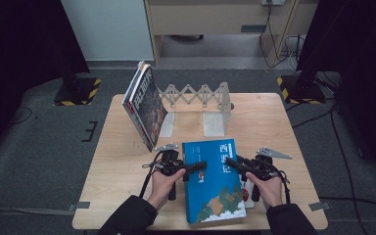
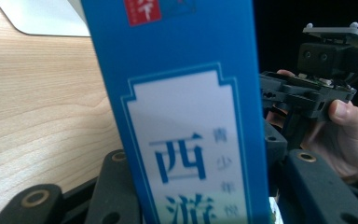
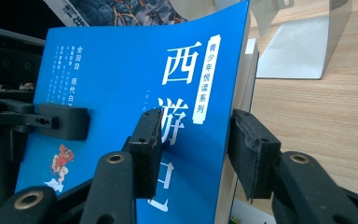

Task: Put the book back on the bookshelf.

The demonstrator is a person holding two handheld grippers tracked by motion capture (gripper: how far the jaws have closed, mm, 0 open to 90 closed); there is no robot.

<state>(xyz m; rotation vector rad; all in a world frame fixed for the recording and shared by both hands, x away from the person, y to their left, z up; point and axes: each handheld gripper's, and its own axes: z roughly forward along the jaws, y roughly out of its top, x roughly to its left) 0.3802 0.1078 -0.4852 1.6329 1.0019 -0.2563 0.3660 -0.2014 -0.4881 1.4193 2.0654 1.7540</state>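
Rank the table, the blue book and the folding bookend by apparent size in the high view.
1. table
2. blue book
3. folding bookend; it stands farther from the camera, so its rank against the book is unsure.

Left hand-held gripper point(image 1: 199, 166) and right hand-held gripper point(image 1: 231, 162) face inward — jaws partly closed.

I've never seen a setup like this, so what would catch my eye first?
A bright blue book near the front of the wooden table, gripped from both sides by the left gripper and right gripper. Behind it, a dark book leans against a folding metal book rack.
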